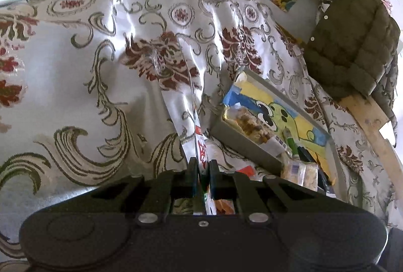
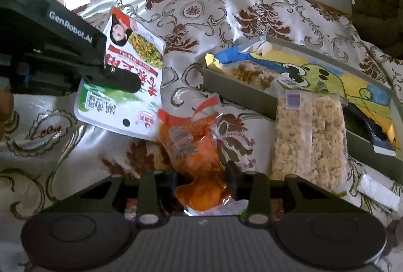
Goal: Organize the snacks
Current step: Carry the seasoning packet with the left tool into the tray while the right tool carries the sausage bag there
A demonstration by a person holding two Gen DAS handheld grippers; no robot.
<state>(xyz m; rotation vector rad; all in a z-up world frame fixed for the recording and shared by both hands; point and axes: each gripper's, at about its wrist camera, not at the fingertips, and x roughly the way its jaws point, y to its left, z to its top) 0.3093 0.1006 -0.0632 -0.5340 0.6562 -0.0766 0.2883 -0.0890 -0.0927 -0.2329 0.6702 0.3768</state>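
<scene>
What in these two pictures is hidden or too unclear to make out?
- Left wrist view: white pouch shows edge-on; its print is unreadable.
- Right wrist view: orange snack pack has its lower end behind the right gripper.
- Both views: tray contents overlap; far items unidentifiable.

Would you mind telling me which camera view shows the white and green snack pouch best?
The right wrist view: the snack pouch shows its whole printed face, pinched by the left tool. The left wrist view shows the pouch edge-on between that tool's closed fingers.

Surface: a satin floral cloth (image 2: 226, 10) is spread out.
On it: a grey tray (image 2: 241, 95), an orange snack pack (image 2: 194, 146), a puffed-rice pack (image 2: 309, 141) leaned on the tray.
</scene>
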